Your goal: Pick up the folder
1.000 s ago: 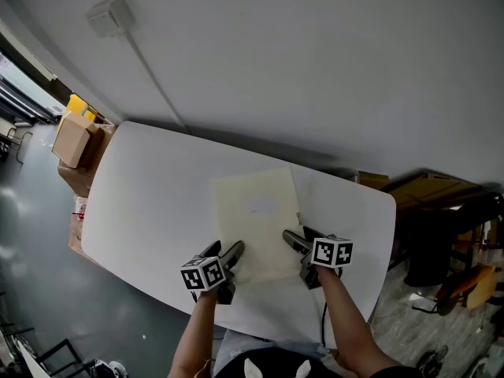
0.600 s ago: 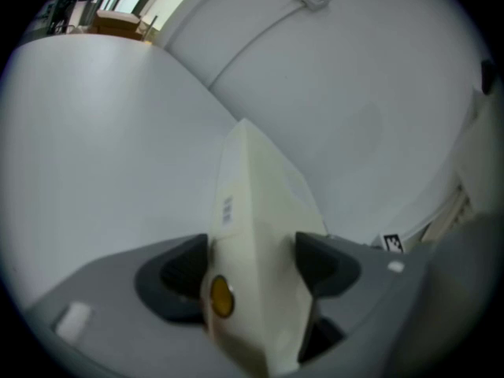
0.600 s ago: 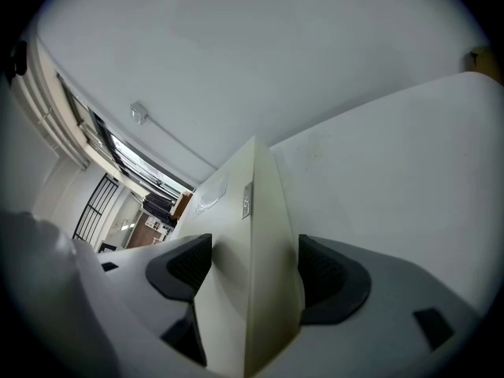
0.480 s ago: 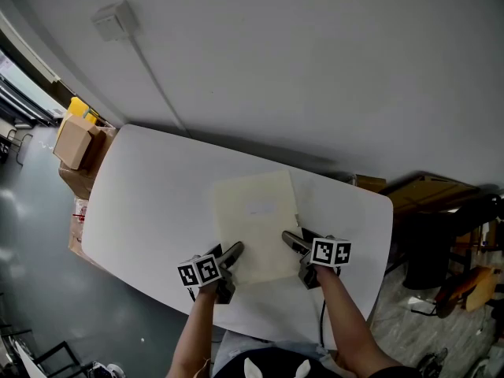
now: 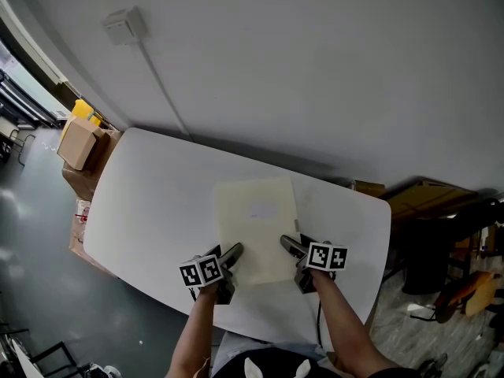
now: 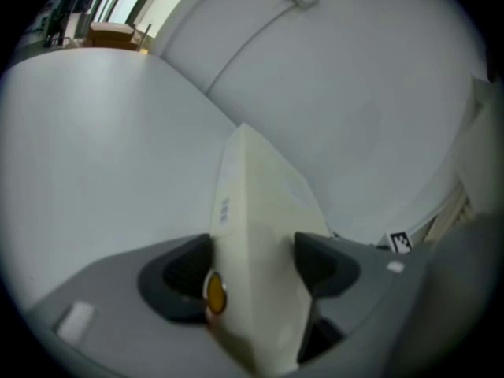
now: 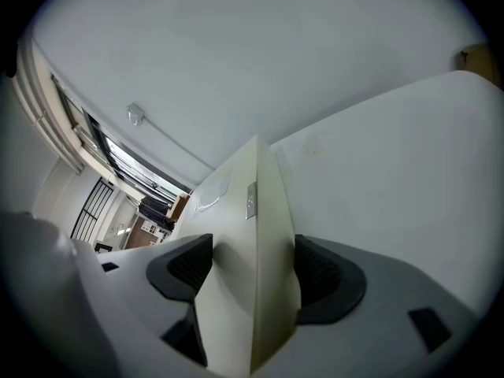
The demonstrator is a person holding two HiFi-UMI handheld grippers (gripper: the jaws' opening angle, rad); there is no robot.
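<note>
Clamping the near edge of the thin cream-coloured paper folder, the dark jaws of the left gripper and the right gripper each press on its two faces at opposite corners, the folder stretching away over the white rounded table.

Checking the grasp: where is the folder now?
Head view: the folder is over the table's near middle, its near corners pinched by the left gripper and right gripper.

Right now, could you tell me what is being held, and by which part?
The folder: left hand-held gripper on its near left corner, right hand-held gripper on its near right corner.
</note>
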